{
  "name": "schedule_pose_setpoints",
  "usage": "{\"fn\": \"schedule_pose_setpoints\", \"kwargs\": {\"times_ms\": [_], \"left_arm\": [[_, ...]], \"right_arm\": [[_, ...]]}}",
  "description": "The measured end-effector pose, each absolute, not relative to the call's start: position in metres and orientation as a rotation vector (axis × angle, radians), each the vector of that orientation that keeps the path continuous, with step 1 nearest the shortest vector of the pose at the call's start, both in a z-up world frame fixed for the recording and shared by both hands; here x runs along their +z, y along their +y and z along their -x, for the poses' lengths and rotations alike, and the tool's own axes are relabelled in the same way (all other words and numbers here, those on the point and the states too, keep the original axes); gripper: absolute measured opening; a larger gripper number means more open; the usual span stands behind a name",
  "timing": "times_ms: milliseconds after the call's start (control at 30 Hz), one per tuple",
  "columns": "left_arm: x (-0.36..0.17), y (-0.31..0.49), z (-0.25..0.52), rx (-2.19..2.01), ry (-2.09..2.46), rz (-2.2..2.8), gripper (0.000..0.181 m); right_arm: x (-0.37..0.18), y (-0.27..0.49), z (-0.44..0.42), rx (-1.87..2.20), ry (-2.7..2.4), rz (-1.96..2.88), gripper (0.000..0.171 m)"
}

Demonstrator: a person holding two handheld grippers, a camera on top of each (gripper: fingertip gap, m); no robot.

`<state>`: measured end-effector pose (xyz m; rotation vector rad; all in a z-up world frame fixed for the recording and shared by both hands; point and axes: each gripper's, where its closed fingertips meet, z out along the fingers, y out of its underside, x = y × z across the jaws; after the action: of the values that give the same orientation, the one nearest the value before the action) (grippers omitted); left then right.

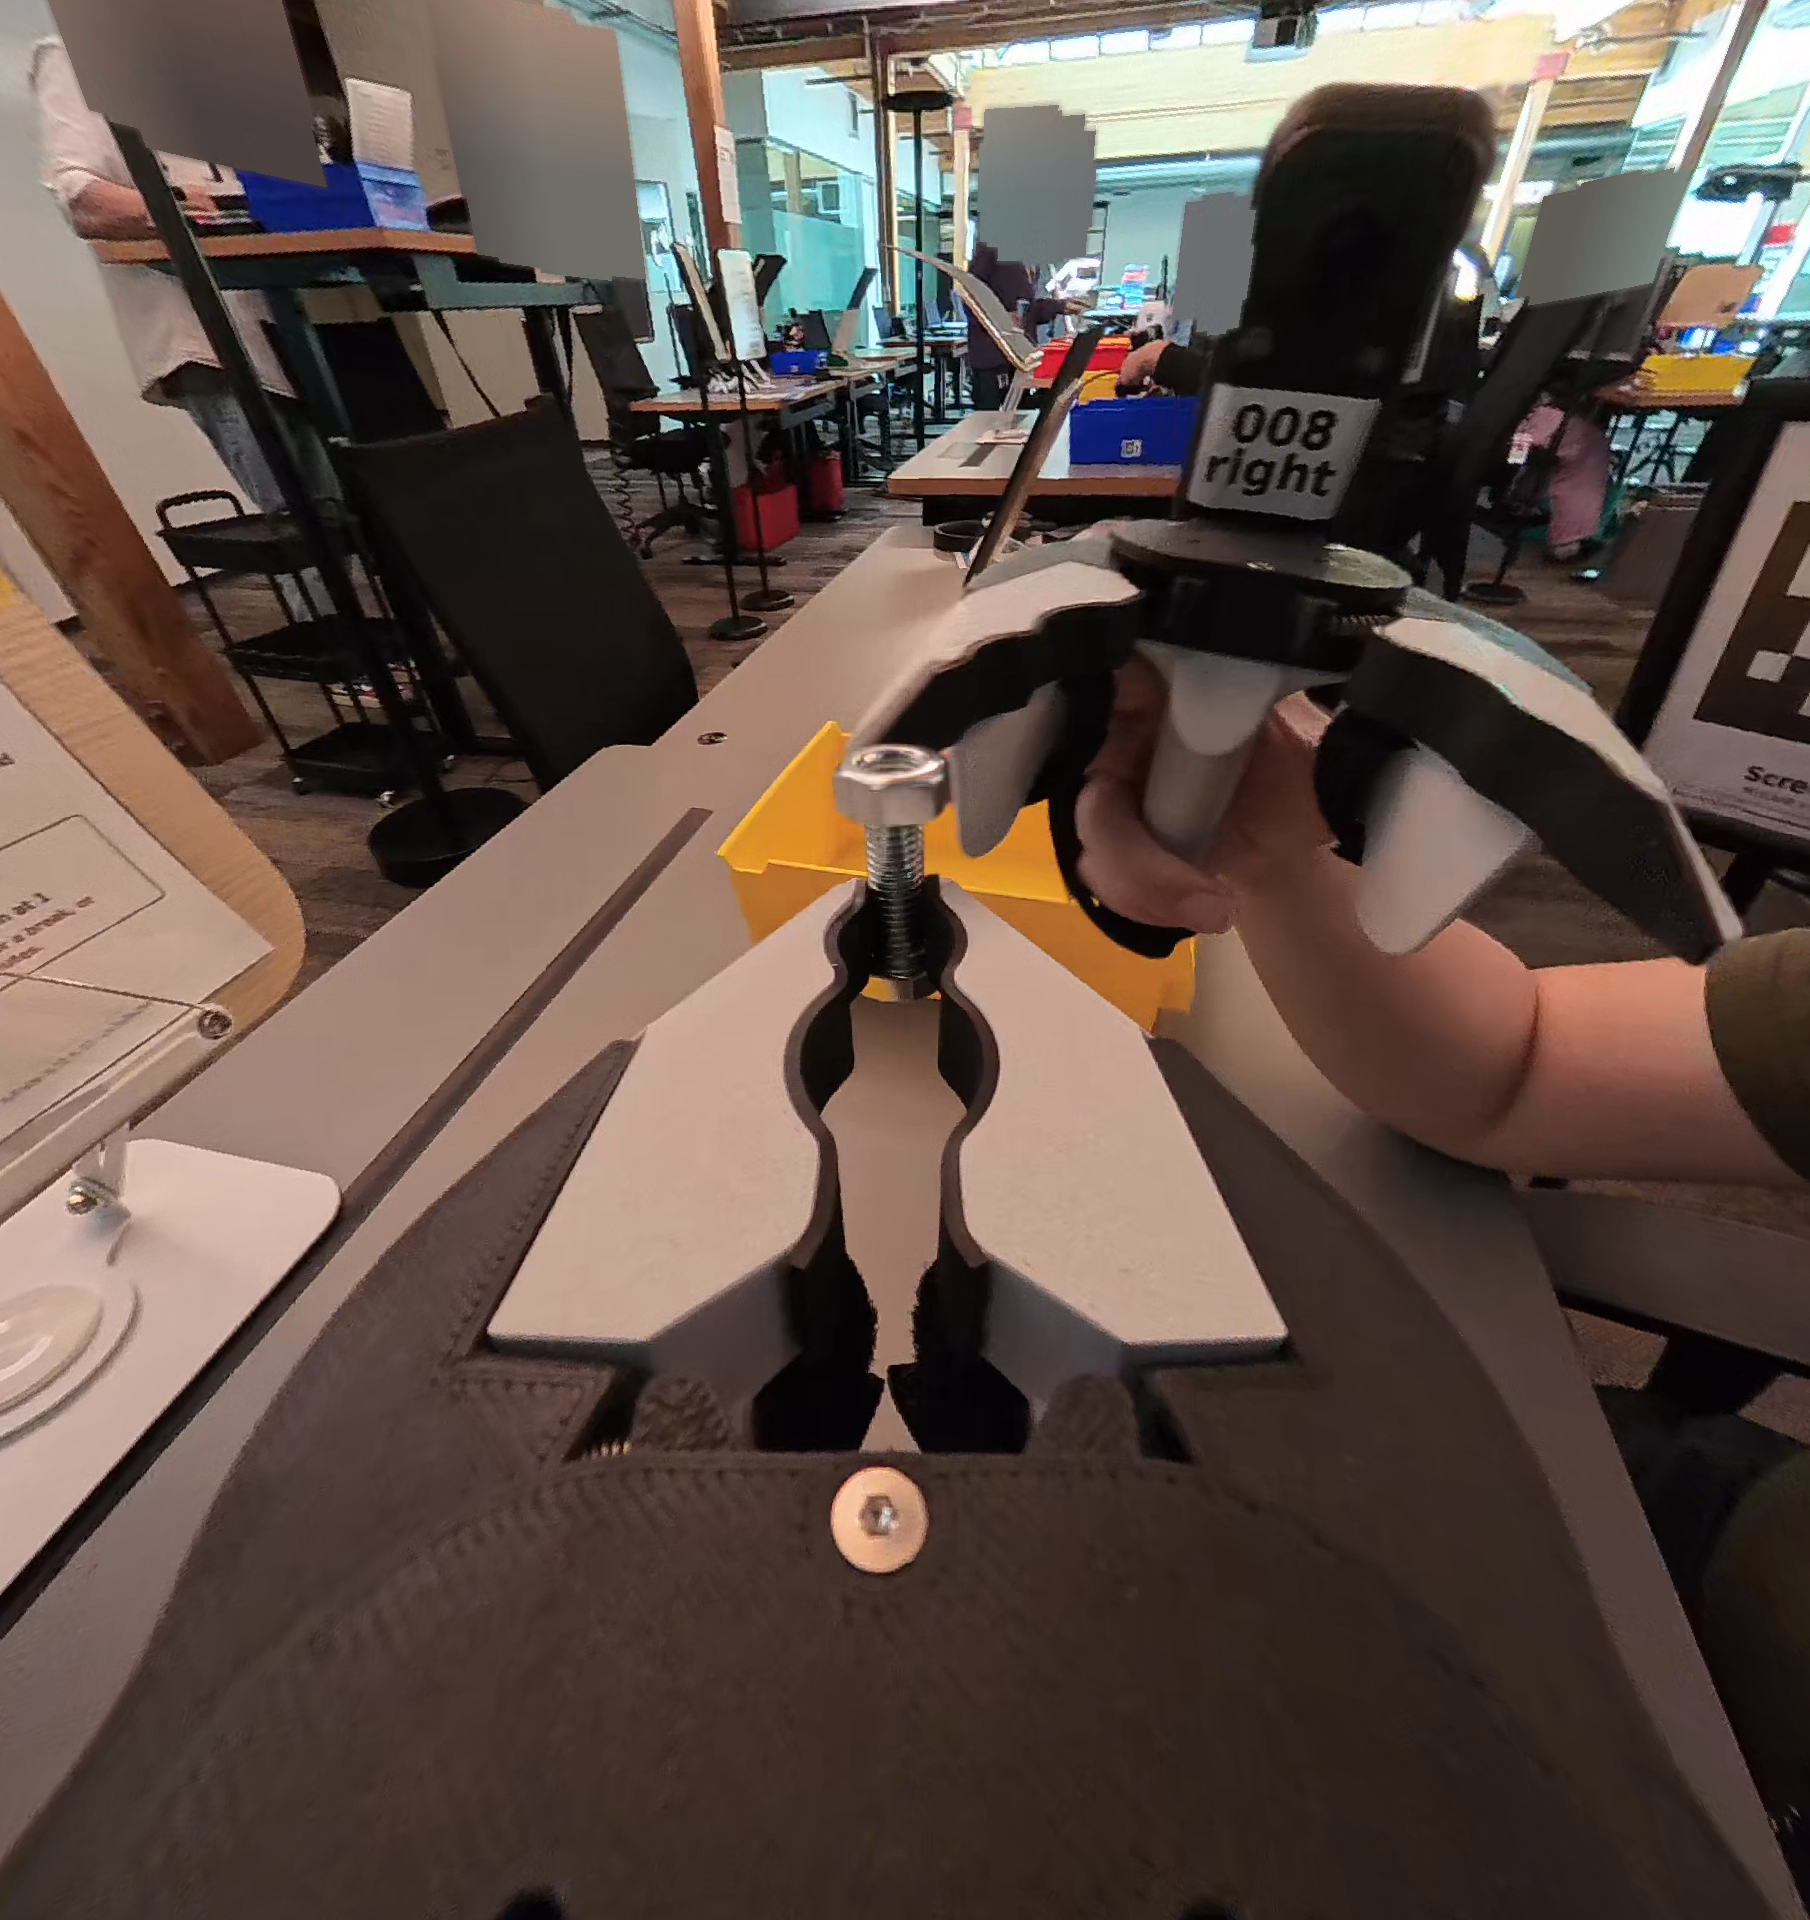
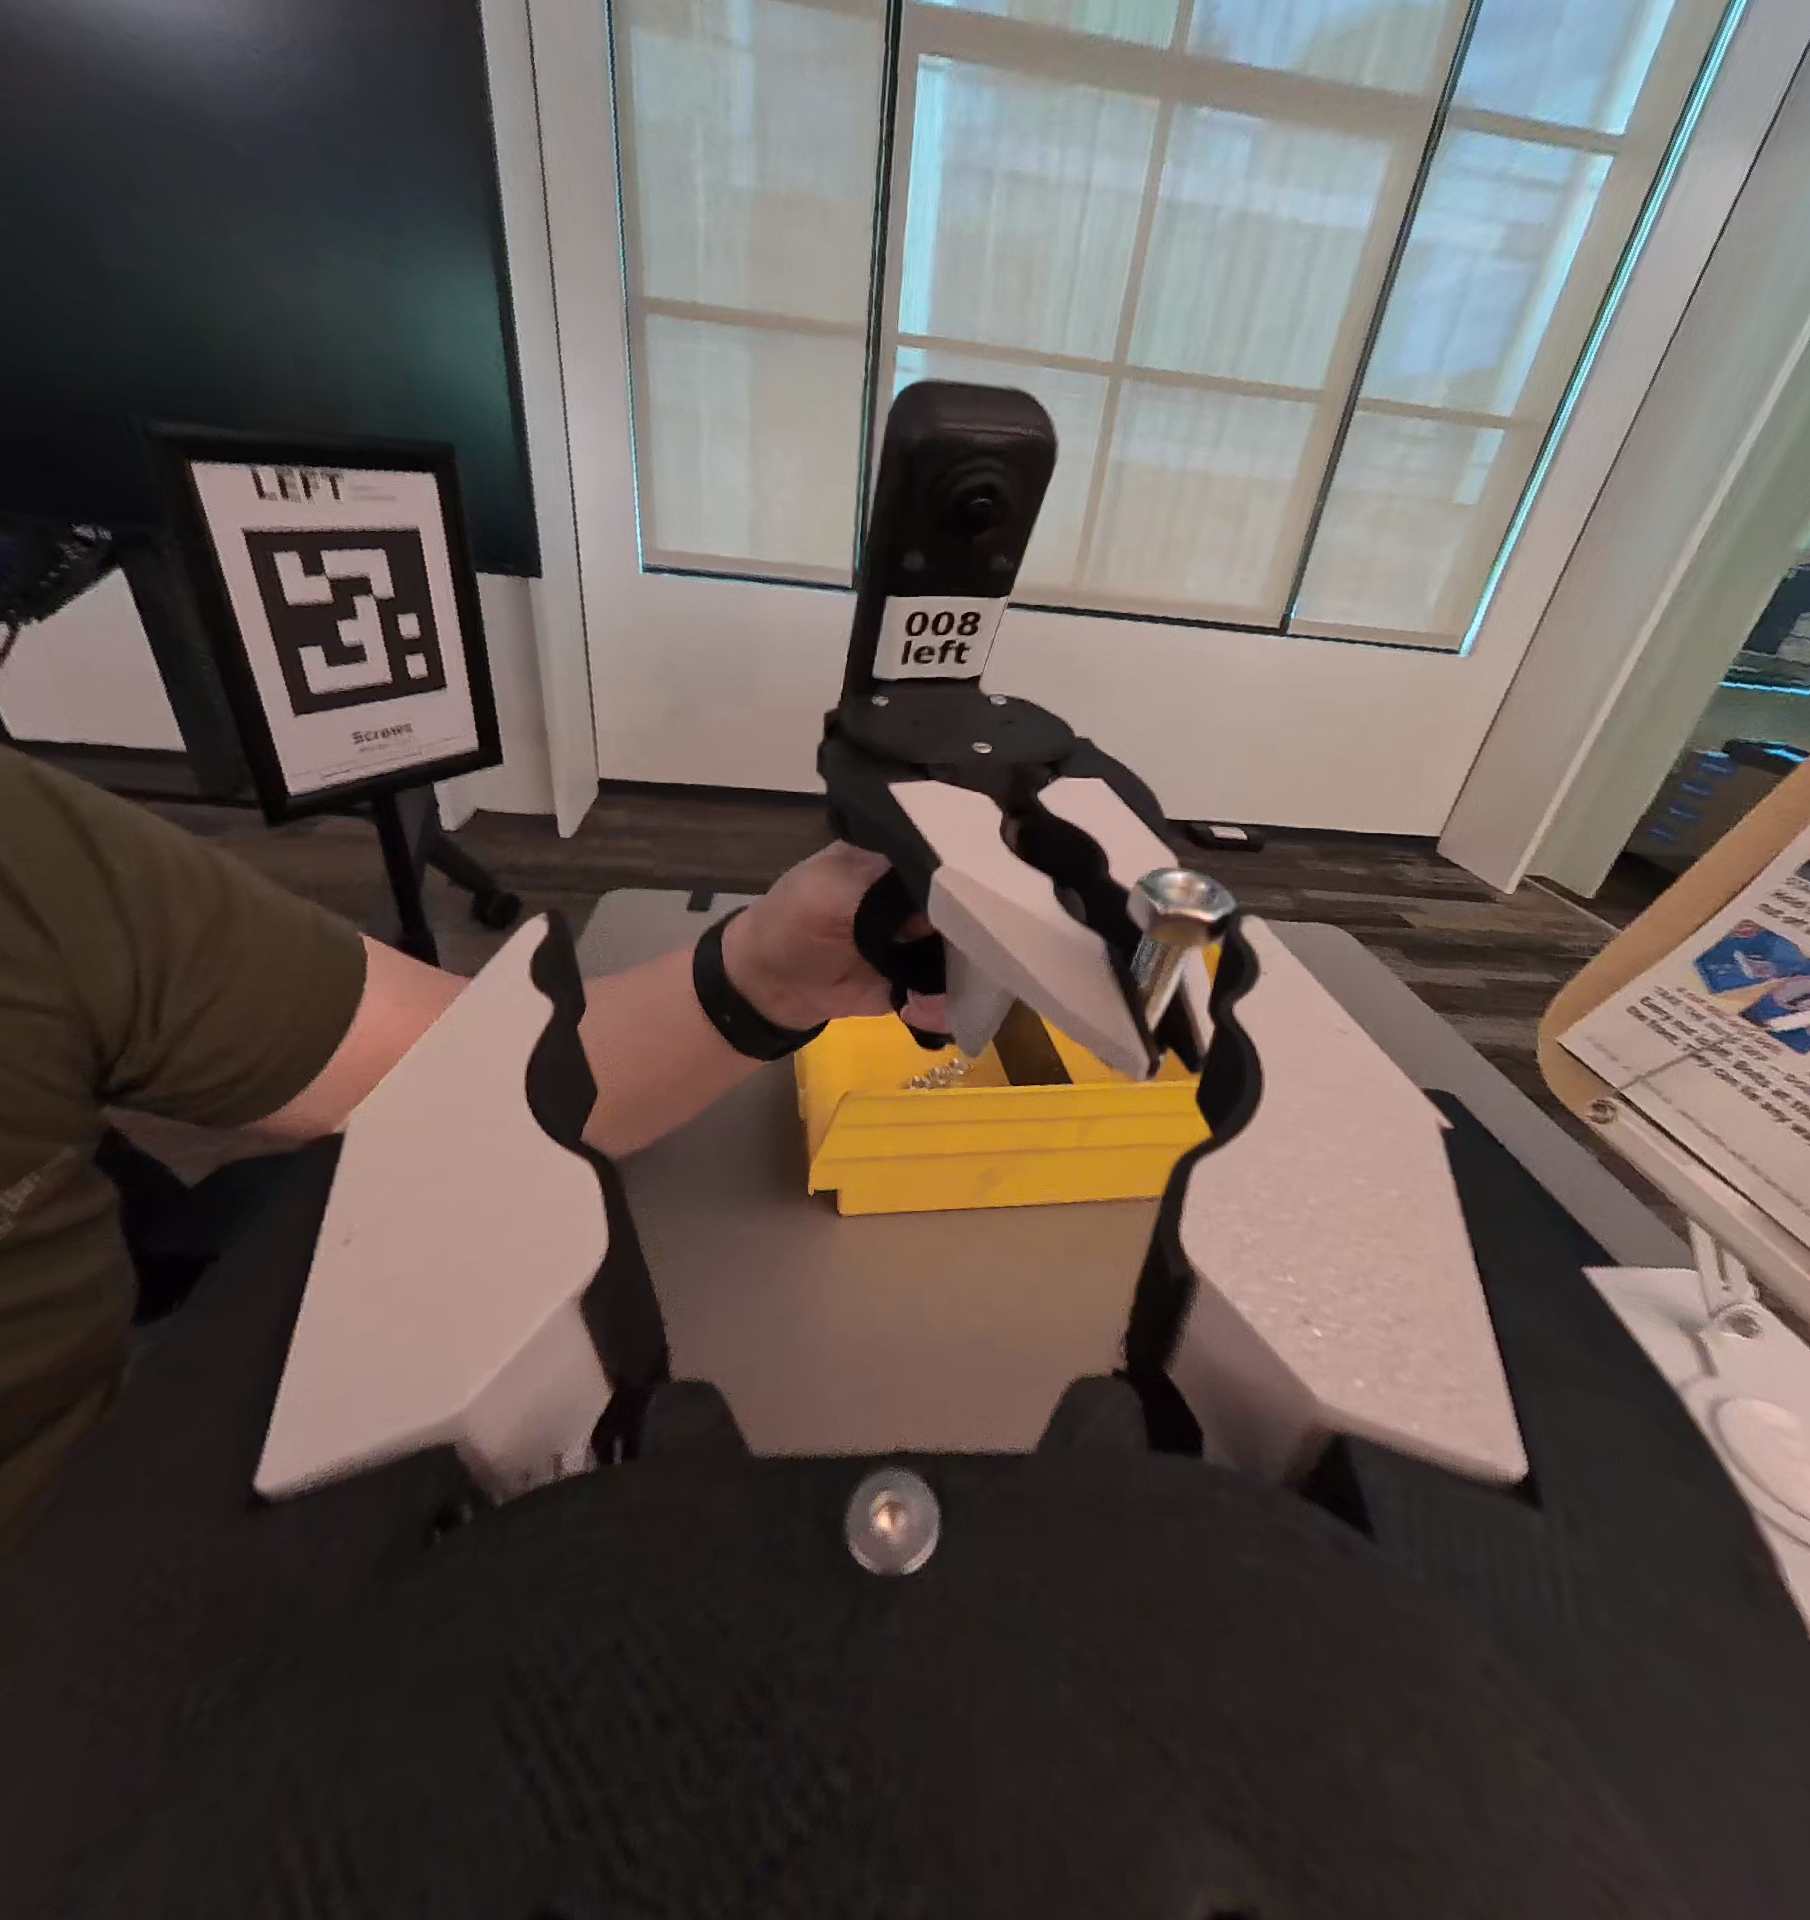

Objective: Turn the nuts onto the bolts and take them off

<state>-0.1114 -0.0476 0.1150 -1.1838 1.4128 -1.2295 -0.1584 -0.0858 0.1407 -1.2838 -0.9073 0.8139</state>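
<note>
My left gripper is shut on a silver bolt and holds it upright over the yellow bin. The bolt's head is at the bottom. A hex nut sits at the top of the thread. My right gripper is open wide and empty. Its right finger's tip is just beside the nut, apart from it as far as I can tell. In the left wrist view the right gripper hovers to the right of the nut. In the right wrist view the left gripper grips the bolt.
The yellow bin stands on the grey table and holds some small silver hardware. A framed marker sign stands beyond the table. An instruction board on a clear stand stands at the table's side. People work at desks far behind.
</note>
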Motion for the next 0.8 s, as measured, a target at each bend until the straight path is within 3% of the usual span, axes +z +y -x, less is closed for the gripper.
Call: {"fn": "schedule_pose_setpoints", "kwargs": {"times_ms": [100,200,300,433,500,533,800], "left_arm": [[0.117,-0.031,0.116,-1.205,1.346,1.232,0.007],[0.116,-0.038,0.118,-1.254,1.389,1.212,0.007],[0.116,-0.052,0.113,-1.267,1.429,1.179,0.007],[0.115,-0.048,0.110,-1.224,1.409,1.193,0.007],[0.118,-0.040,0.115,-1.239,1.368,1.211,0.007],[0.119,-0.033,0.117,-1.236,1.341,1.231,0.007],[0.118,-0.051,0.114,-1.268,1.410,1.195,0.007]], "right_arm": [[0.137,-0.107,0.162,0.852,-1.020,1.275,0.101],[0.146,-0.098,0.158,0.804,-0.944,1.264,0.102],[0.144,-0.080,0.156,0.732,-0.873,1.285,0.118],[0.137,-0.081,0.165,0.732,-0.914,1.289,0.125],[0.137,-0.084,0.166,0.711,-0.929,1.284,0.125],[0.136,-0.090,0.167,0.734,-0.959,1.287,0.117],[0.143,-0.080,0.165,0.765,-0.863,1.286,0.117]]}}
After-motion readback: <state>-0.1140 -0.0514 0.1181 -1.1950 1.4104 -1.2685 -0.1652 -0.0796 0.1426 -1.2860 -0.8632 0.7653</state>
